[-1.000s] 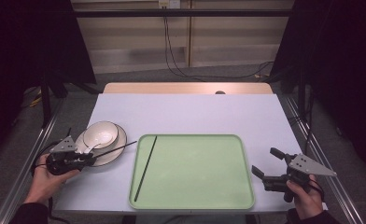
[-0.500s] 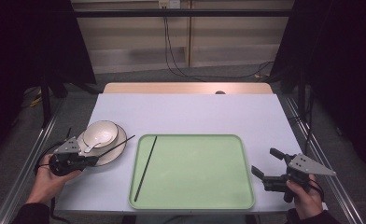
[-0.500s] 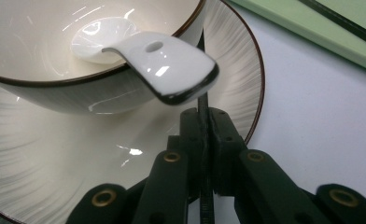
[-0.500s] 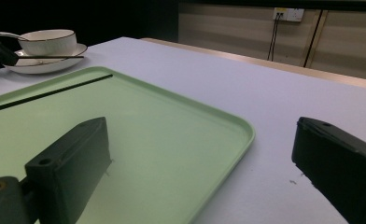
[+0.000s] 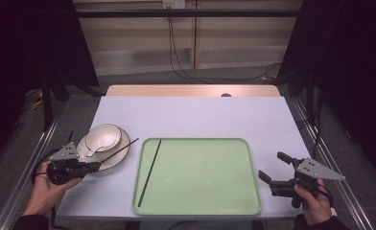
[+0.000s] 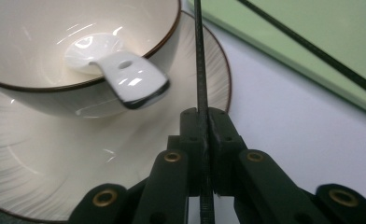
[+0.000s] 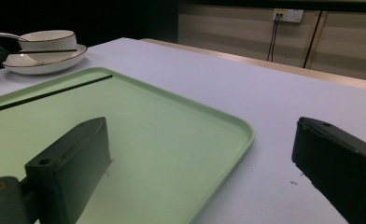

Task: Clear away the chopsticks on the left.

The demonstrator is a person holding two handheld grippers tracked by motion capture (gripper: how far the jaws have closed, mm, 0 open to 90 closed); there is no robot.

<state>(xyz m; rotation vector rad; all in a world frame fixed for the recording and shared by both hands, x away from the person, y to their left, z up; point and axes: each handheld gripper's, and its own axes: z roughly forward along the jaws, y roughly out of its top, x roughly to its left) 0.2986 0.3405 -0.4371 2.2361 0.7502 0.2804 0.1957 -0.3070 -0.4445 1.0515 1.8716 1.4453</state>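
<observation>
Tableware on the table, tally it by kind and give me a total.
Chopsticks: 2, one on the tray, one in the left gripper
Bowl: 1
Plate: 1
Spoon: 1
Green tray: 1
Total: 6

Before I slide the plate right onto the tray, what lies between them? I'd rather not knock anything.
Bare table, high view; above it runs the chopstick held by the left tongs, from plate toward tray.
</observation>
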